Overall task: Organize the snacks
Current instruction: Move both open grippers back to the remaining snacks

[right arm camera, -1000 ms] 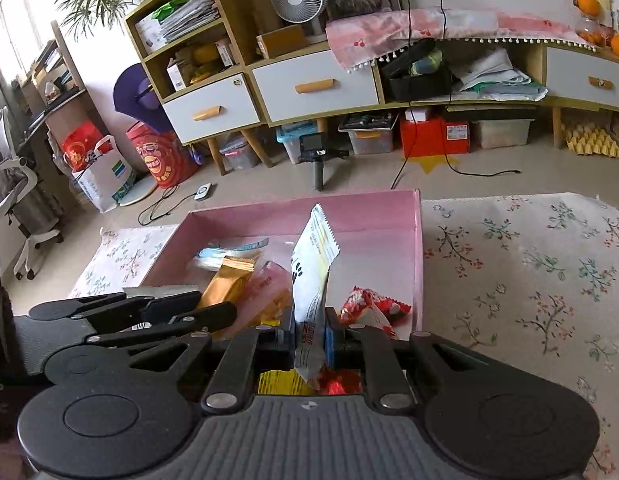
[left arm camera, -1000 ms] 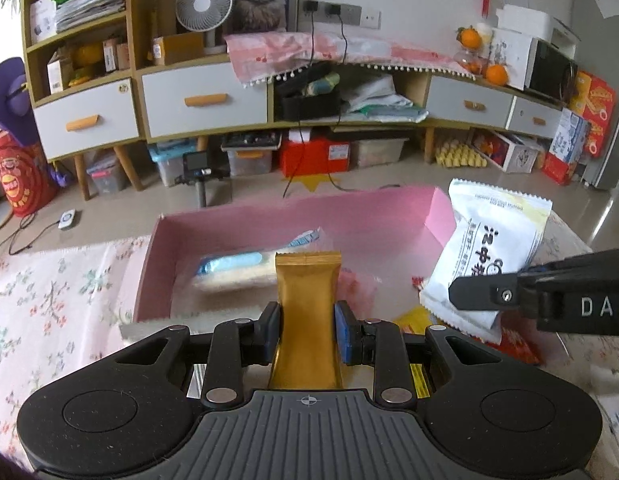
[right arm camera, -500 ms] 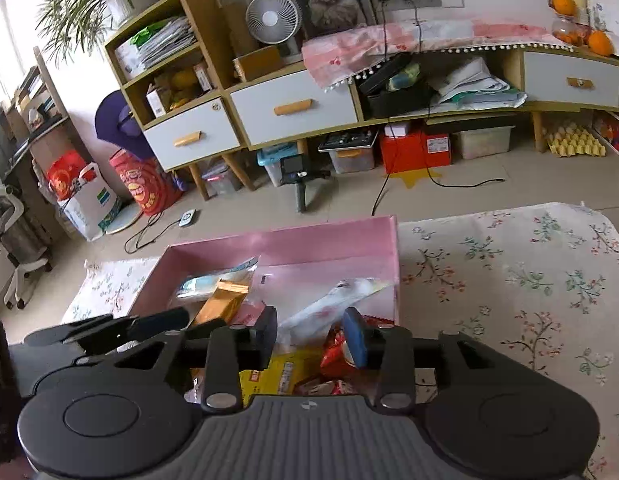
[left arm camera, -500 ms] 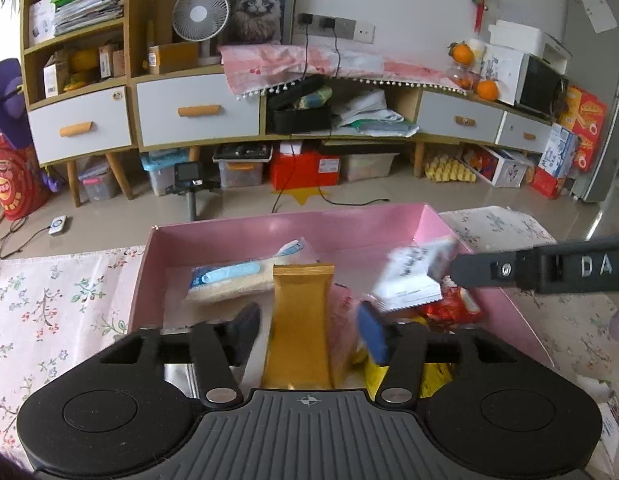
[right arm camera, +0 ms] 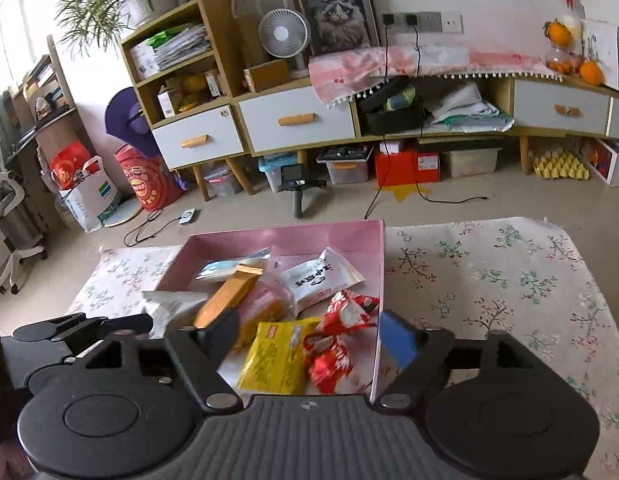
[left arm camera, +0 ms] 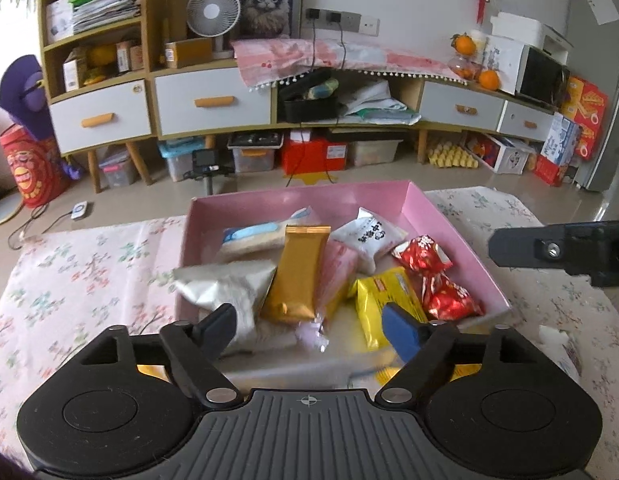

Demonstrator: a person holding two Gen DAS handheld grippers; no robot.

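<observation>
On the floral cloth (left arm camera: 89,264) sits the pink box (left arm camera: 441,216), and inside it we see the gold packet (left arm camera: 299,276) lying with its long axis running from near to far, its top end leaning slightly right in the left wrist view. We count seven snacks in the box: one gold packet, one silver bag (left arm camera: 225,286), one blue-and-white packet (left arm camera: 261,236), one white bag (left arm camera: 369,242) with black characters, one pink packet (left arm camera: 337,272), one yellow packet (left arm camera: 385,300) and one red packet (left arm camera: 433,276). Our left gripper (left arm camera: 309,326) is spread wide and empty above the box's near edge. Our right gripper (right arm camera: 309,336) is likewise spread, holding nothing. The pink packet is blurred, and the box's near wall is hidden behind our grippers.
</observation>
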